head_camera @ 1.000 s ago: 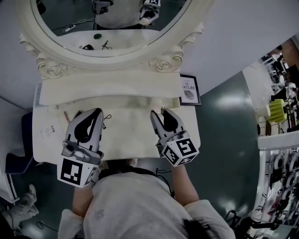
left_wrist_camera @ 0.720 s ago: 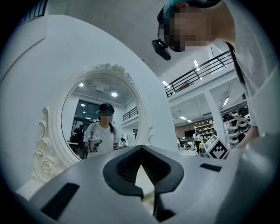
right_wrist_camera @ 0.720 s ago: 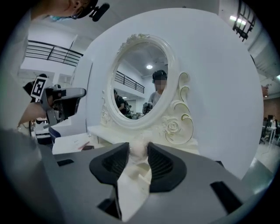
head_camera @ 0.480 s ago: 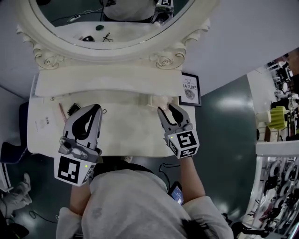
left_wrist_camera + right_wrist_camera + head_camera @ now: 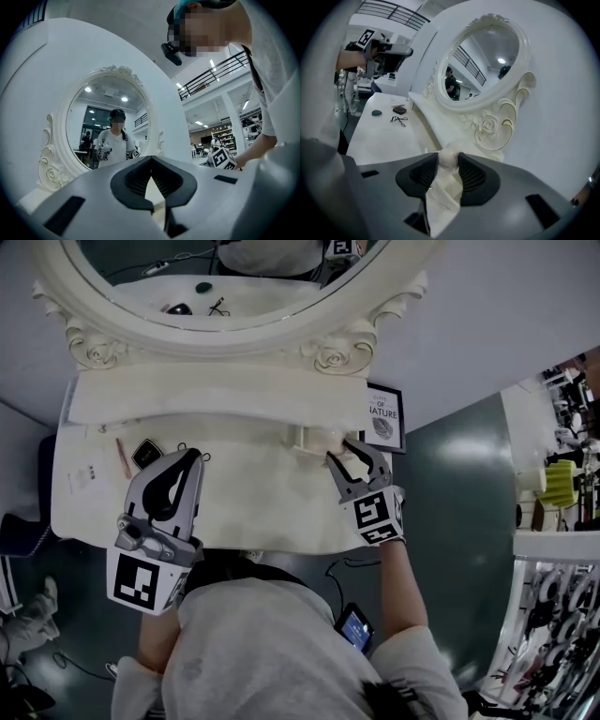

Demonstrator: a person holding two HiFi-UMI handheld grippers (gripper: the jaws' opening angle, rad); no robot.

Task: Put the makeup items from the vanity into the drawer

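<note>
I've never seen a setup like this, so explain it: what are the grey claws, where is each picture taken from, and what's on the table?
A person holds a two-jaw gripper in each hand. One picture comes from a camera on their head, looking down; the other two from cameras on the grippers. The left gripper is shut and empty. The right gripper is closed on a pale knob below the mirror. On the vanity top lie a dark compact and a pink stick.

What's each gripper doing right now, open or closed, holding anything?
Left gripper: closed, nothing between its jaws.
Right gripper: closed on the pale drawer knob.
</note>
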